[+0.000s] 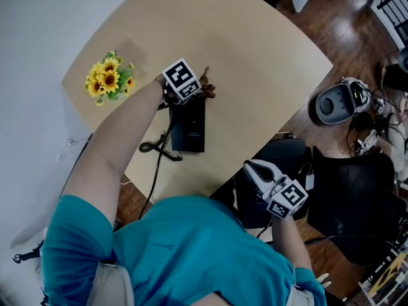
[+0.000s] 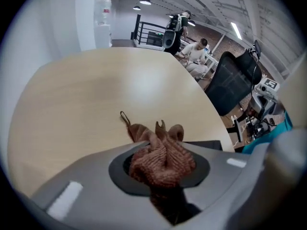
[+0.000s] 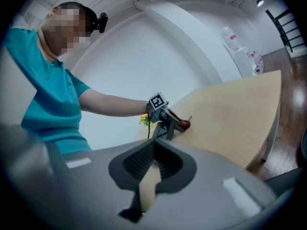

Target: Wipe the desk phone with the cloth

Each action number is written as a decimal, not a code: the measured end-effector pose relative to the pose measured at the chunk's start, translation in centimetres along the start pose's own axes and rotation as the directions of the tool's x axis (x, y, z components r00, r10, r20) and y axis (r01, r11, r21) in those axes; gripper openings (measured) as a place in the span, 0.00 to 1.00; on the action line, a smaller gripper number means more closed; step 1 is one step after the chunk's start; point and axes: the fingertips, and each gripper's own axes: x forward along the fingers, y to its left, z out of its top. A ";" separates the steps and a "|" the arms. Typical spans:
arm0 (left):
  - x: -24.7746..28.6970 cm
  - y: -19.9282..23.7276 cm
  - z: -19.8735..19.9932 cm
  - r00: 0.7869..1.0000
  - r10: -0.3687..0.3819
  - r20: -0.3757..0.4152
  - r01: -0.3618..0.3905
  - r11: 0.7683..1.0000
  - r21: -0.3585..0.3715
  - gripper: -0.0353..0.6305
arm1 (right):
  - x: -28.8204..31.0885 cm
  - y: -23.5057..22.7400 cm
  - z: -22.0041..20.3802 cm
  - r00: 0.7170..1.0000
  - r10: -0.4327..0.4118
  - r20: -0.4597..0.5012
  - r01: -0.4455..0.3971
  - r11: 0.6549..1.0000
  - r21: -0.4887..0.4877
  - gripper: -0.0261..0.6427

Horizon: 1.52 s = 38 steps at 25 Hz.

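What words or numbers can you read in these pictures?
Nothing here can be read.
Phone: any print is too small.
Cubes on the left gripper and right gripper: square patterns only, no letters.
Cloth: no label shows.
Water bottle: label blurred.

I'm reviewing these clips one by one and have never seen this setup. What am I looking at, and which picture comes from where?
No robot: a person holds a two-jaw gripper in each hand. One camera sits on the head, looking down; one rides on each gripper. On the table are a black desk phone and some sunflowers. The left gripper clamps a brown cloth at the phone's far end. The right gripper, empty with jaws slightly apart, hangs beside the table.
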 end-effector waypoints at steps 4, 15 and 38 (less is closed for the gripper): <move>-3.1 -0.1 -1.3 0.997 -0.065 0.038 0.065 0.998 -0.014 0.22 | 0.1 0.0 0.6 1.000 -0.002 0.010 0.002 1.000 -0.008 0.04; -6.0 1.8 -6.2 1.000 -0.028 -0.003 0.027 0.991 -0.131 0.21 | 2.3 0.8 0.9 0.999 0.043 -0.015 -0.043 0.999 -0.028 0.04; -6.2 -3.0 -1.6 0.986 -0.107 0.124 0.101 0.993 0.054 0.21 | 0.6 1.4 1.2 1.000 0.024 0.020 -0.023 0.999 -0.030 0.04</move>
